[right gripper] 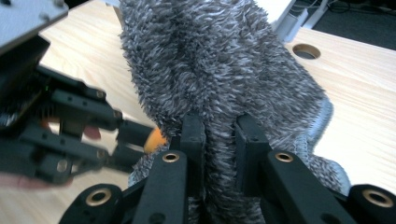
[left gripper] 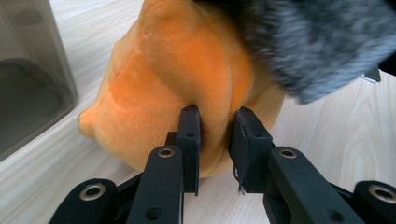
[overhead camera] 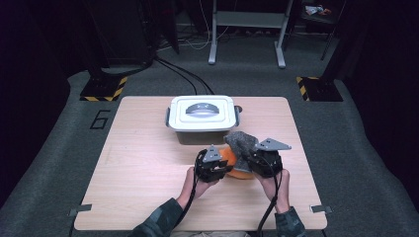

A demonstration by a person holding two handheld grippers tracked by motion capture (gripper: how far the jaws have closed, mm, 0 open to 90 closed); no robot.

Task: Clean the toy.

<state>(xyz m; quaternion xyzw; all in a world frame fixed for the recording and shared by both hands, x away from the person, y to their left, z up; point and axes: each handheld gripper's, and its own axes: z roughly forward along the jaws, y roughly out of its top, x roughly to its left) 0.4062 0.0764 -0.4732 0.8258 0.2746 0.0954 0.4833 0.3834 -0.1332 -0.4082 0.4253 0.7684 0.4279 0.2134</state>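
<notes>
We have the orange plush toy (overhead camera: 236, 165) pinned on the wooden table (overhead camera: 143, 163) just in front of the lidded white storage box (overhead camera: 201, 118), with both tools working on it at once. Our left gripper (left gripper: 215, 122) is clenched on a fold of the orange plush, and we judge that it steadies the body so the other tool can pull against it. Our right gripper (right gripper: 219, 128) is clamped on the shaggy grey fabric (right gripper: 219, 60), which drapes up and over the toy's top. We cannot tell whether that grey piece is a separate cover or sewn to the toy. The plush body looks soft, rounded and smooth, deep orange with paler patches, and it dents where the pads pinch. The grey pile is coarse, mottled dark and light, and hangs limp.
</notes>
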